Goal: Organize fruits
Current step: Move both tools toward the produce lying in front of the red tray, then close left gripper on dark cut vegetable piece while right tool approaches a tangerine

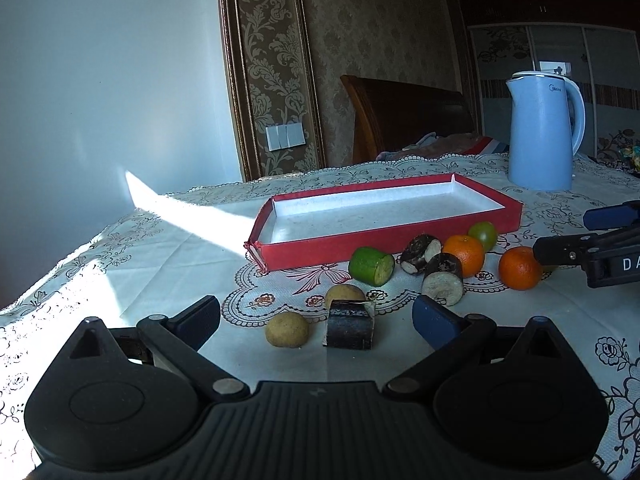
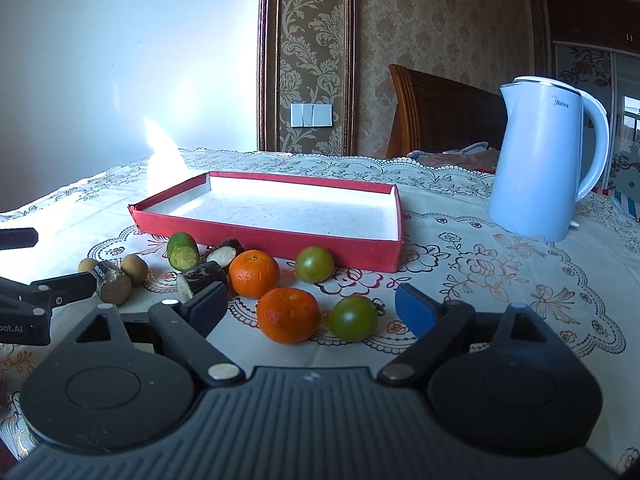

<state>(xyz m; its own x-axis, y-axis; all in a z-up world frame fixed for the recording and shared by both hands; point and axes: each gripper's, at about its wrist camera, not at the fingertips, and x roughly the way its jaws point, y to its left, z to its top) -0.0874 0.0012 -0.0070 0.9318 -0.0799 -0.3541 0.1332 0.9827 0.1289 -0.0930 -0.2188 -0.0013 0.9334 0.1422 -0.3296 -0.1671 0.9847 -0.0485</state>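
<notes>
Hovering spread wide, right hand-held gripper [image 2: 308, 306], orange mandarin [image 2: 288, 315] untouched between its fingers, red tray [image 2: 264, 236] beyond

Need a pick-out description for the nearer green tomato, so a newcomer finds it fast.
Start at the red tray on the tablecloth; fruit sits along its near wall. Closest to the right gripper lie an orange and, right of it, the green tomato. The other green tomato sits against the tray.

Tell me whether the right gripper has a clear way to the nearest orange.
Probably yes. The right gripper stands open with the nearest orange lying just ahead between its fingers, nothing in front of it. A green tomato sits close beside it and may get nudged.
</notes>
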